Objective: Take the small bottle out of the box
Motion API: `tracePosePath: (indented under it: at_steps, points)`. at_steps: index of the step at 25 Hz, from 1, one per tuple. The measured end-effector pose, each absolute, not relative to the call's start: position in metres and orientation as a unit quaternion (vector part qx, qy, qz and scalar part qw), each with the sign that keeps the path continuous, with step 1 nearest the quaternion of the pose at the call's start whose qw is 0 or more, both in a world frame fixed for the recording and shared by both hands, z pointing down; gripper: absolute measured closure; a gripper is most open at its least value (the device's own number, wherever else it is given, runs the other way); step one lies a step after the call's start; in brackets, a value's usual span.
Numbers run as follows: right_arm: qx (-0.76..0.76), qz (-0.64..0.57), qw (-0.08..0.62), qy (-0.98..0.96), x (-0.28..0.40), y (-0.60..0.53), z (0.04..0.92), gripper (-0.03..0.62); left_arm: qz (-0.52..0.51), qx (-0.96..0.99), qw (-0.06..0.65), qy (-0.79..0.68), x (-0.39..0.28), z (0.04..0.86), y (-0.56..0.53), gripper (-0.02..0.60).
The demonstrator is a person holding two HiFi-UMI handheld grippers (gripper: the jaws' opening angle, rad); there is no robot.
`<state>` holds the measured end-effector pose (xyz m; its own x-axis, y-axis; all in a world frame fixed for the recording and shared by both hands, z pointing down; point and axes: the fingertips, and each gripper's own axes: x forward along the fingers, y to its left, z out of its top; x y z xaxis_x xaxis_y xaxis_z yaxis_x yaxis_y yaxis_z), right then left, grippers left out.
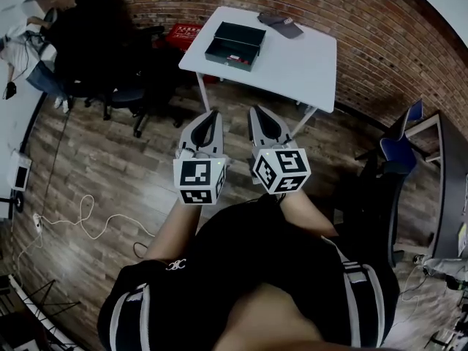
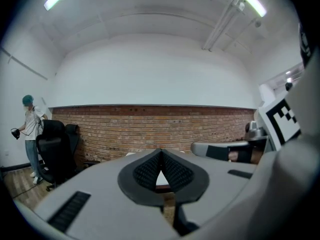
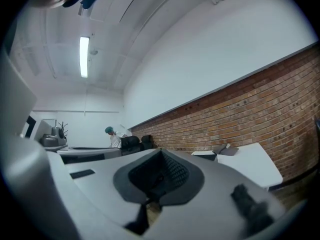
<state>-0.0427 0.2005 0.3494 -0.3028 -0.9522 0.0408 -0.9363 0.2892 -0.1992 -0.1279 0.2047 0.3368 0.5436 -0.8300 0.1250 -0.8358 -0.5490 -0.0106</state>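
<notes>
L gripper (image 1: pixel 212 112): jaws shut tip to tip, nothing btwn them. R gripper (image 1: pixel 257 110): same, shut & empty. Both sit side by side at frame centre, over the wood floor (image 1: pixel 110 174). They point toward the white table (image 1: pixel 307 64) at upper centre and are well apart from it.

On table: dark box (image 1: pixel 235 44), open on top, inside dark. There's a small pale-and-red mark low on its near side; can't tell if label or contents. Small bottle not made out in any view, prob. inside the box per task. Flat dark thing (image 1: pixel 281 25) at table's far corner, near box, not touching it.

Handling (guess): small bottle likely light, stiff, smooth-sided, so it may slip or tip. Best hold is across the body at mid-height, one jaw each side. Box walls prob. mean approach from above only.
</notes>
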Motion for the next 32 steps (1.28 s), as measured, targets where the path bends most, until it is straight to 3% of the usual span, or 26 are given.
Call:
tracePosePath:
  at_steps: [13, 32]
  points:
    - [-0.599, -0.104, 0.037, 0.793, -0.042, 0.170, 0.367, 0.567, 0.067, 0.885, 0.027, -0.460, -0.128, 0.351, 0.175, 0.569]
    - [-0.607, -0.098, 0.045, 0.787, 0.075, 0.024, 0.355, 0.568, 0.075, 0.891, 0.019, -0.448, -0.007, 0.335, 0.030, 0.569]
